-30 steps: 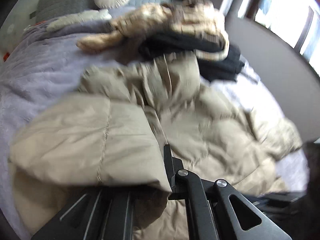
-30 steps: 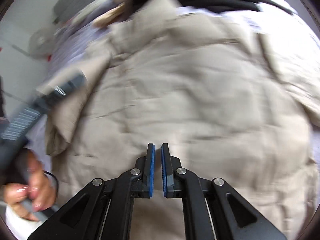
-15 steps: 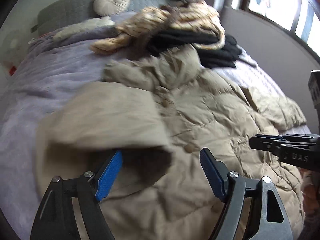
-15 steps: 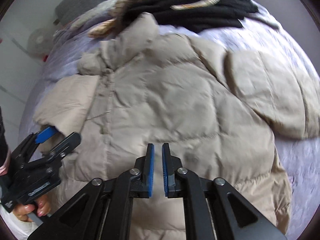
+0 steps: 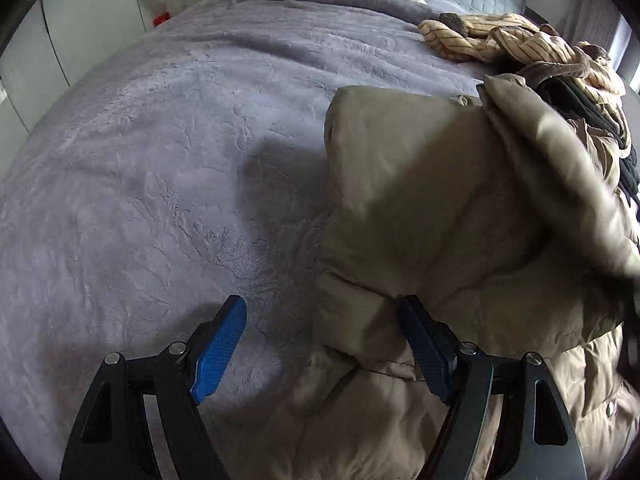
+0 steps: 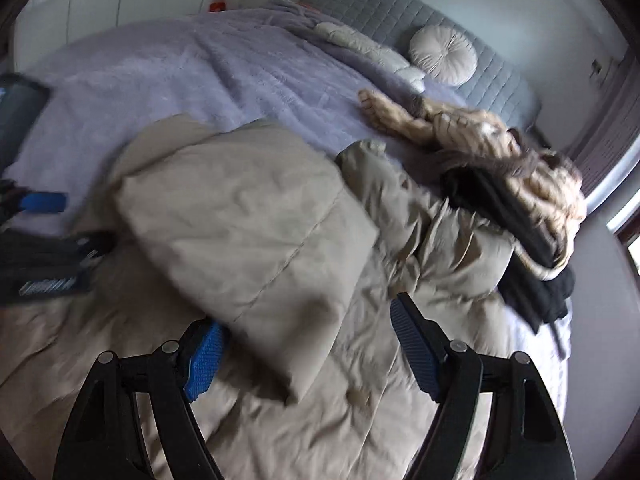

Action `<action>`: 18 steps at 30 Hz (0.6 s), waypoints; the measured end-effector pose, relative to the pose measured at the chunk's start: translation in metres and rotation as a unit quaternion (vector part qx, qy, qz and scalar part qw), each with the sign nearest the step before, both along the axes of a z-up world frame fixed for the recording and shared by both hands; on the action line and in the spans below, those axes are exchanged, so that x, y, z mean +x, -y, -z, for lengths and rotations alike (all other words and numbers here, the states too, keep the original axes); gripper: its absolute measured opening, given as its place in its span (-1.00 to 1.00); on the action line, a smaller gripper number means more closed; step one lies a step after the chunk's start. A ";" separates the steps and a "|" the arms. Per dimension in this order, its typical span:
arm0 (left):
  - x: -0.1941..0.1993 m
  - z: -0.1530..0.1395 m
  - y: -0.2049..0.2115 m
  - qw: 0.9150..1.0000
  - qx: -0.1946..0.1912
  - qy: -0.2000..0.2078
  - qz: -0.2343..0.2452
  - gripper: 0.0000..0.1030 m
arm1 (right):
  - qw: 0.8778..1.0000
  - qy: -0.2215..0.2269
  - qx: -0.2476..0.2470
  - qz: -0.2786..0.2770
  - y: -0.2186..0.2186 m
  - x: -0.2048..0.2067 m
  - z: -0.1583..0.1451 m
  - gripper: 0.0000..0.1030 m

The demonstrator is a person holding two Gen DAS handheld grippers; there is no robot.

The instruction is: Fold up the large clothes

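A bedroom in a home.

A wide bed under a plush lavender blanket [image 6: 224, 72] fills the view; a grey quilted headboard [image 6: 400, 16] runs across at one o'clock with a round tufted cushion [image 6: 443, 55] against it. Loose clothes [image 6: 520, 184] are heaped at three o'clock, pale wardrobe doors [image 5: 44, 60] stand at ten o'clock, and a bright window [image 6: 628, 216] shows at the right edge.

There is one beige puffer jacket [image 6: 256, 216] and one round cushion [image 6: 443, 54]. One striped garment [image 6: 472, 132] lies on one black garment [image 6: 520, 240].
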State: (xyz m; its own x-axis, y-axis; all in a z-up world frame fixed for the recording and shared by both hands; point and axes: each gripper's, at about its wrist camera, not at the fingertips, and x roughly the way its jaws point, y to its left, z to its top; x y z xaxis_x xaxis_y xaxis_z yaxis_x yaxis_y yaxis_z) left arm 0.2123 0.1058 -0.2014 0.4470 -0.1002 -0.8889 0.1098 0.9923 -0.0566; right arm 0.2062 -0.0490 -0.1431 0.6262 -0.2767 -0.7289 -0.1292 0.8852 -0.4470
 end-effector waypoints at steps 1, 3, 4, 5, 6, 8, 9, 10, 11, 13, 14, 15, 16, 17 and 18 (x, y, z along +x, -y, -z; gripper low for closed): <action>0.000 0.001 0.000 1.000 -0.001 0.000 -0.001 0.56 | 1.000 0.004 0.006 0.018 0.006 0.005 0.000 -0.06; 0.005 0.002 -0.002 1.000 -0.004 -0.003 -0.001 0.56 | 0.993 -0.001 0.080 0.091 0.039 0.017 -0.004 -0.74; 0.004 0.002 -0.002 1.000 -0.005 -0.004 0.000 0.56 | 0.976 -0.008 0.154 0.151 0.067 0.020 -0.006 -0.74; 0.003 0.000 -0.003 1.000 -0.008 -0.004 0.004 0.57 | 0.961 -0.012 0.203 0.186 0.086 0.019 -0.004 -0.74; 0.002 0.001 -0.003 1.000 -0.007 -0.004 0.006 0.65 | 0.935 -0.018 0.270 0.228 0.110 0.016 0.000 -0.74; 0.003 0.001 -0.002 1.000 -0.002 -0.003 0.009 0.68 | 0.885 -0.025 0.369 0.284 0.145 0.004 0.012 -0.72; 0.002 0.001 -0.001 1.000 0.000 -0.005 0.011 0.68 | 0.862 -0.025 0.404 0.306 0.158 -0.002 0.017 -0.62; 0.003 0.002 -0.001 1.000 -0.002 -0.007 0.012 0.68 | 0.835 -0.023 0.433 0.339 0.174 -0.010 0.021 -0.41; 0.003 0.001 -0.001 1.000 -0.001 -0.009 0.011 0.68 | 0.820 -0.018 0.441 0.364 0.184 -0.017 0.023 -0.35; 0.004 -0.004 -0.001 1.000 0.000 -0.014 0.013 0.68 | 0.800 -0.001 0.443 0.405 0.201 -0.031 0.020 -0.34; 0.004 -0.009 -0.002 1.000 0.002 -0.014 0.013 0.68 | 0.798 0.007 0.437 0.415 0.206 -0.035 0.016 -0.34; 0.004 -0.017 -0.003 1.000 0.001 -0.006 0.011 0.68 | 0.800 0.020 0.430 0.418 0.209 -0.038 0.009 -0.34; 0.003 -0.031 -0.007 1.000 -0.004 0.017 0.007 0.68 | 0.809 0.037 0.420 0.410 0.210 -0.038 -0.002 -0.34; 0.003 -0.041 -0.008 0.999 -0.007 0.036 0.003 0.68 | 0.820 0.051 0.408 0.399 0.205 -0.039 -0.012 -0.37; 0.006 -0.052 -0.010 0.998 -0.006 0.056 -0.002 0.68 | 0.831 0.065 0.398 0.383 0.203 -0.036 -0.019 -0.43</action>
